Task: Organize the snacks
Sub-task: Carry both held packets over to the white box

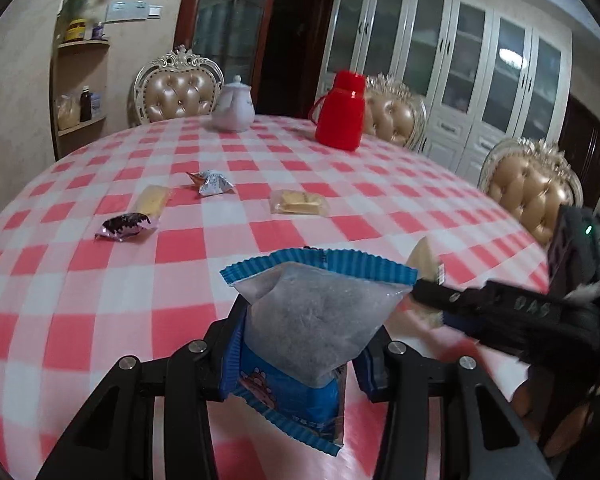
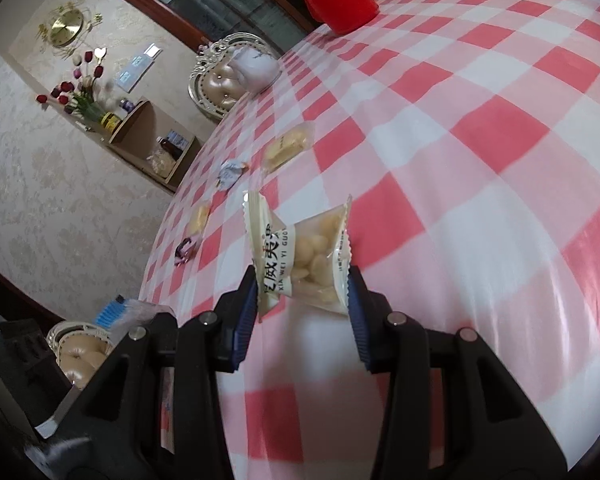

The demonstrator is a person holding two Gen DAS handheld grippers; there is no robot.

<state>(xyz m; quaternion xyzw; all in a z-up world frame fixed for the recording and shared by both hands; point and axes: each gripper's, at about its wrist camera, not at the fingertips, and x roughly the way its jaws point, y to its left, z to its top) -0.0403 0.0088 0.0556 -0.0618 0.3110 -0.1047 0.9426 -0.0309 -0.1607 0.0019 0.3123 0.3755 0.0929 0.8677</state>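
My left gripper (image 1: 296, 356) is shut on a blue-edged clear snack packet (image 1: 312, 316) and holds it above the red-and-white checked tablecloth (image 1: 100, 320). My right gripper (image 2: 302, 300) is shut on a white packet of pale nuts (image 2: 300, 256), also held above the cloth; this gripper shows at the right of the left wrist view (image 1: 500, 312). Loose snacks lie farther out on the table: a purple wrapper (image 1: 124, 226), a yellow bar (image 1: 152, 199), a silver-blue wrapper (image 1: 214, 184) and a clear cracker pack (image 1: 298, 202).
A white teapot (image 1: 234, 106) and a red jug (image 1: 342, 110) stand at the far side of the table. Gold tufted chairs (image 1: 532, 188) ring the table. A wall shelf (image 1: 80, 88) with jars is at the left.
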